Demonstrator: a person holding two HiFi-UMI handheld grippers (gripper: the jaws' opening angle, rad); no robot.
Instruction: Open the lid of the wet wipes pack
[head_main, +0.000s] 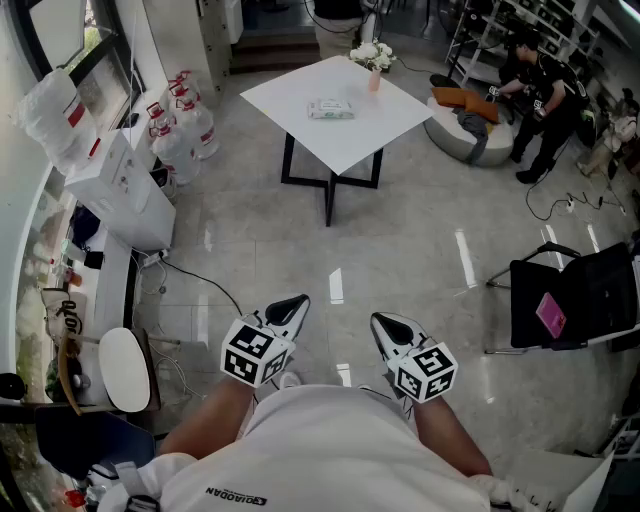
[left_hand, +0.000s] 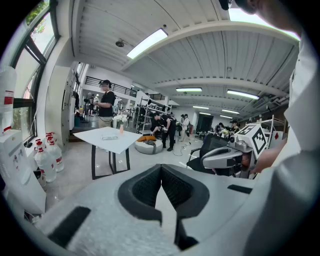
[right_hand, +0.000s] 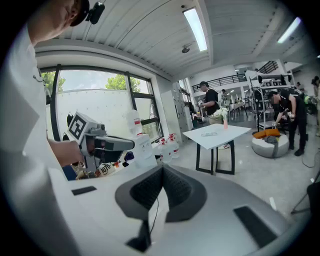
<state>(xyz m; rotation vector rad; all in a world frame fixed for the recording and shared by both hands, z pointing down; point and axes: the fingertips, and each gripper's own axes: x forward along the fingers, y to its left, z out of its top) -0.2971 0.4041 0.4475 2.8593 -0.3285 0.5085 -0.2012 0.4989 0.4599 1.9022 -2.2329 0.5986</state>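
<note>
Head view shows that the task is only at its approach step: the wet wipes pack (head_main: 330, 109) lies on the white desk (head_main: 400, 115) across the room, near the middle of the top and a little apart from a small vase with flowers (head_main: 372, 60). Both tools are held close to the person's body, well apart from the desk. The left gripper (head_main: 290, 305) has its jaws pressed together with nothing between them, and the right gripper (head_main: 385, 322) is closed and empty in the same way. I judge that the next move is to walk across the bare floor to the desk, then spread the jaws of one gripper to take the lid while the other steadies the pack. The pack looks flat, pale and rectangular, with some greenish print. From this distance its lid cannot be made out, so I cannot say whether it is closed.
</note>
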